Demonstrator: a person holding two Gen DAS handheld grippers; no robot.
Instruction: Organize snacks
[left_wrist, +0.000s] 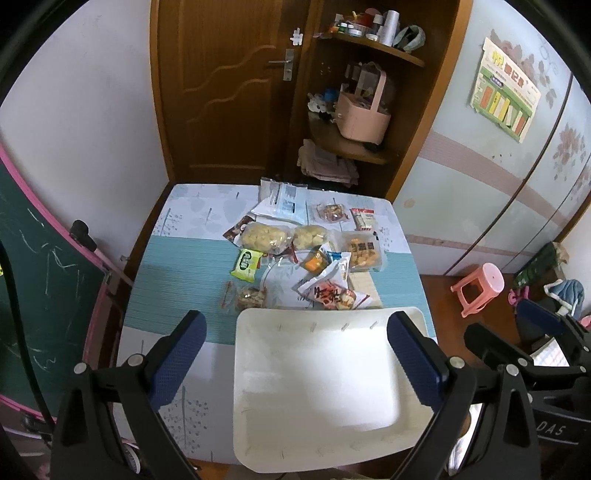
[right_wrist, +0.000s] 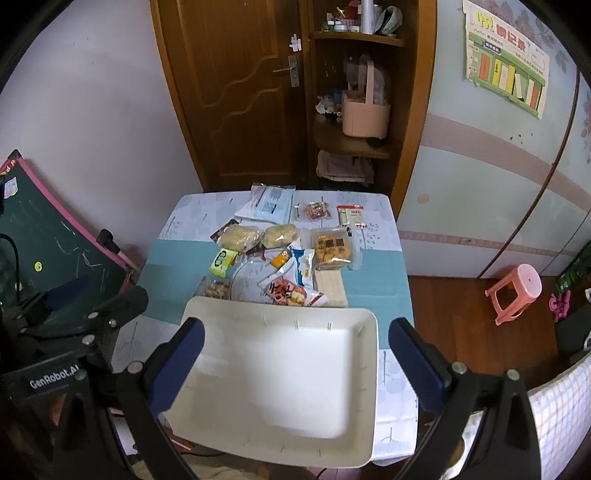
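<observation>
We hold both grippers above the near edge of the counter (left_wrist: 177, 258), and each pair of jaws stands wide open with nothing between the pads: the left gripper (left_wrist: 297, 350) frames the white tray (left_wrist: 317, 373) from its left side, the right gripper (right_wrist: 295, 354) has the same tray directly below and between its jaws. The tray is empty, and the snacks lie in a loose heap just beyond its far rim, ahead of both jaws. Nearest the left jaws sit a clear packet of mixed nuts (left_wrist: 247, 297) and a green wrapped bar (left_wrist: 246, 263); ahead of the right jaws lie a red and white crisp bag (right_wrist: 290, 291) and, further on, a flat pack of golden biscuits (right_wrist: 332, 249). Two clear bags of pale puffed pieces (left_wrist: 262, 236) rest at the far side of the heap. We judge all of these light, soft and crinkly, with slick film that may slide between the pads, and the puffed and biscuit contents likely to crush. So we would take each packet by its sealed end or a flat empty margin, closing gently, and lift the top, overlapping ones first so that nothing beneath gets dragged along.
</observation>
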